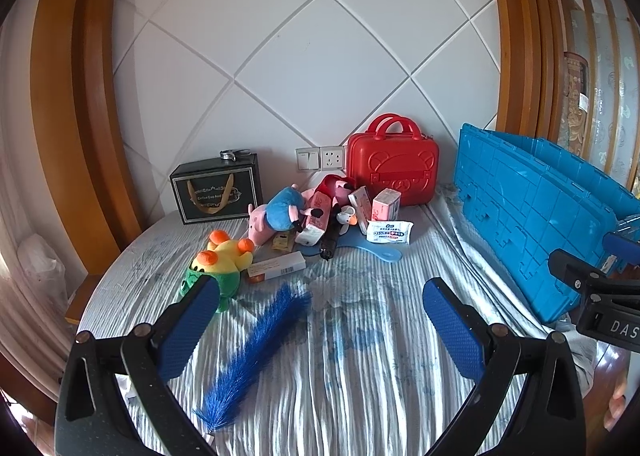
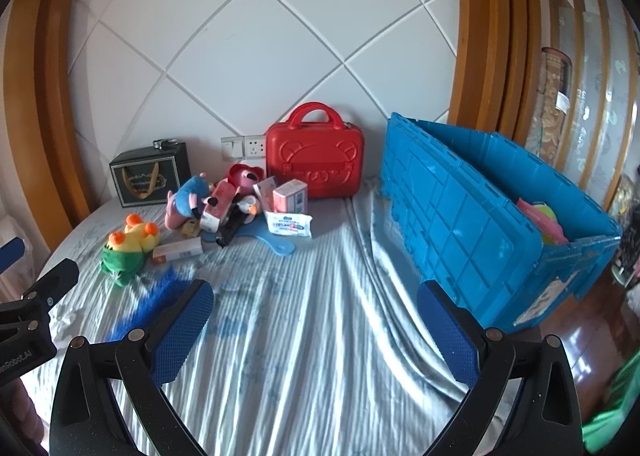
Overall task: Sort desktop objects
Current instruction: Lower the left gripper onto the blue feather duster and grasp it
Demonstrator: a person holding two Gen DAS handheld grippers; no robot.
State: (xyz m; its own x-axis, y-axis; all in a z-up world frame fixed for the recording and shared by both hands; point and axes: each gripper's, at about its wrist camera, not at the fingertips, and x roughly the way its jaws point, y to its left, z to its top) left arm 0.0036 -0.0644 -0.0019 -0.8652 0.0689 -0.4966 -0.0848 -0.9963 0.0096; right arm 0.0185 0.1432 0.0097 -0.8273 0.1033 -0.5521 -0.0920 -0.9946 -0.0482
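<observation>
A heap of small things lies at the back of the cloth-covered table: a yellow-green plush [image 1: 218, 266] [image 2: 128, 246], a pink-blue pig plush [image 1: 276, 214] [image 2: 186, 202], boxes, a wipes pack [image 1: 389, 232] [image 2: 289, 224] and an orange-white box [image 1: 276, 266] [image 2: 178, 249]. A blue brush [image 1: 256, 352] [image 2: 154, 302] lies in front. My left gripper [image 1: 320, 320] is open and empty, above the cloth just right of the brush. My right gripper [image 2: 316, 320] is open and empty, left of the blue crate [image 2: 480, 212] [image 1: 524, 216], which holds a pink and yellow thing [image 2: 546, 222].
A red case [image 1: 392, 164] [image 2: 316, 158] and a black gift box [image 1: 216, 192] [image 2: 150, 176] stand against the white wall. The table's edge curves away at left. A wooden frame stands on both sides.
</observation>
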